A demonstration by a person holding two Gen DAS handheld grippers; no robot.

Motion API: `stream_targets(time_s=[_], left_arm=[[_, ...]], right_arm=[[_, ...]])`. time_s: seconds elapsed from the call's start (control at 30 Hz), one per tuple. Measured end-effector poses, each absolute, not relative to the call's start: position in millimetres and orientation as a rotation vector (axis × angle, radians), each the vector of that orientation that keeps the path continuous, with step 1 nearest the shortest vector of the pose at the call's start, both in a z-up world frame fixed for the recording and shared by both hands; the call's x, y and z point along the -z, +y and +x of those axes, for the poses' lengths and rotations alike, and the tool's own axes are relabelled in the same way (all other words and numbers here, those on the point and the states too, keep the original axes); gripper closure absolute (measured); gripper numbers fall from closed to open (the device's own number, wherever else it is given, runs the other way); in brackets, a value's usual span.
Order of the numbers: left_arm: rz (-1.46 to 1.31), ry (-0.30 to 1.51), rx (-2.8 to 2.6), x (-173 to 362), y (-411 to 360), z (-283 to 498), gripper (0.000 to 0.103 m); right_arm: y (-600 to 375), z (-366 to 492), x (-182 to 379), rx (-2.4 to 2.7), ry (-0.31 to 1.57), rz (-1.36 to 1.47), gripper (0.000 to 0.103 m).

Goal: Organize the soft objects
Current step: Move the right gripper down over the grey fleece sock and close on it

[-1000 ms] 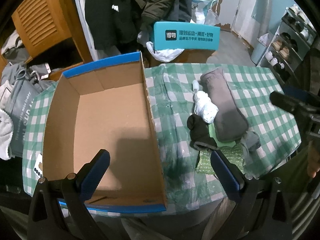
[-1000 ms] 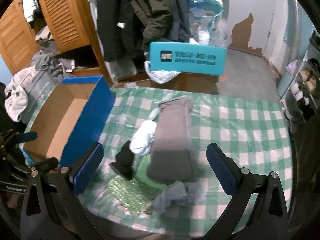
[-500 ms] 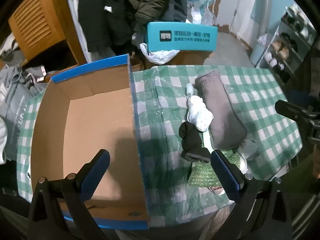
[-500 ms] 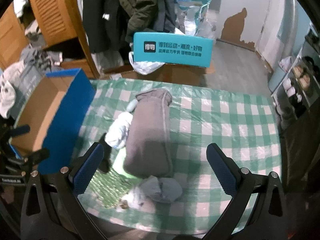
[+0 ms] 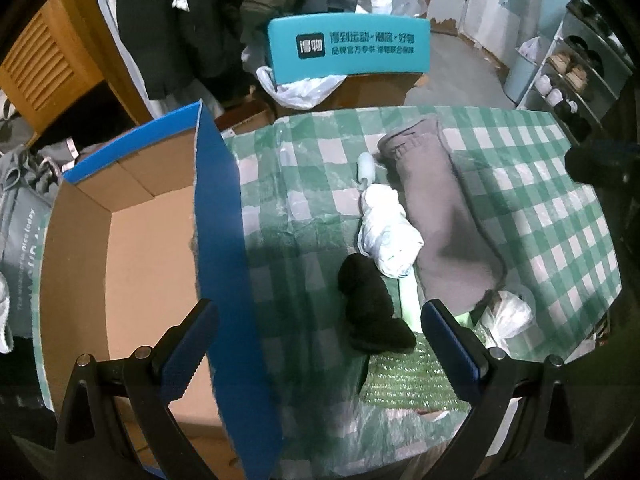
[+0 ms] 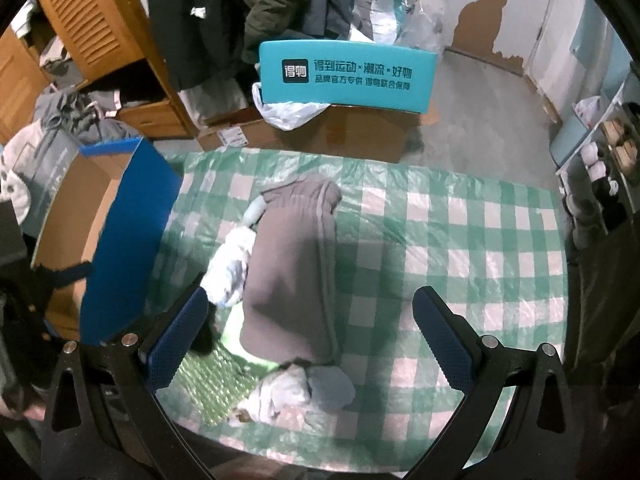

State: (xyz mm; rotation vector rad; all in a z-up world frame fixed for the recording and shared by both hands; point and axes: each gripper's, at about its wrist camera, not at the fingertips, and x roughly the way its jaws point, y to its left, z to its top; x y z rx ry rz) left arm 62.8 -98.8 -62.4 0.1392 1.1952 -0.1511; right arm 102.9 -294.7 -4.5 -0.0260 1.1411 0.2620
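A pile of soft things lies on the green checked tablecloth (image 5: 540,216): a folded grey garment (image 5: 444,216) (image 6: 292,268), a white bundle (image 5: 386,232) (image 6: 230,268), a black sock (image 5: 370,312), a green mesh cloth (image 5: 404,380) (image 6: 208,380) and a pale grey bundle (image 6: 304,392). An open blue cardboard box (image 5: 128,248) (image 6: 120,248) stands left of the pile. My left gripper (image 5: 320,344) is open and empty, above the box wall and the black sock. My right gripper (image 6: 310,340) is open and empty, above the grey garment.
A teal box (image 5: 348,46) (image 6: 346,74) on brown cartons stands beyond the table's far edge. Dark coats (image 6: 240,4) hang behind it. A wooden louvred cabinet (image 6: 80,28) is at the left. A shoe rack (image 5: 572,76) stands at the right.
The left gripper has moved right, from above the box to its right wall and the black sock. The right gripper has moved right and nearer the grey garment. Both stay open.
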Motion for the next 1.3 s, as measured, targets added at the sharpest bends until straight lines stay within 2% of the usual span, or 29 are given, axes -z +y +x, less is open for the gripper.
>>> stream_targets(time_s=[0.43,0.73,1.3], left_arm=[[0.253,1.174,0.146,77.3,-95.8,65.1,0.001],[0.215,1.192,0.12,81.8,-79.4,75.0,0.001],[0.069,1.264,0.177,100.2,-94.9,85.0,0.001]], right_arm=[[-288.2,128.2,46.2,-0.233,1.214,-0.022,0.001],[-290.7,138.4,67.8,-0.219,1.233,-0.018,0.001],[-264.4,152.2,117.1,-0.261,1.31,-0.032,0.001]])
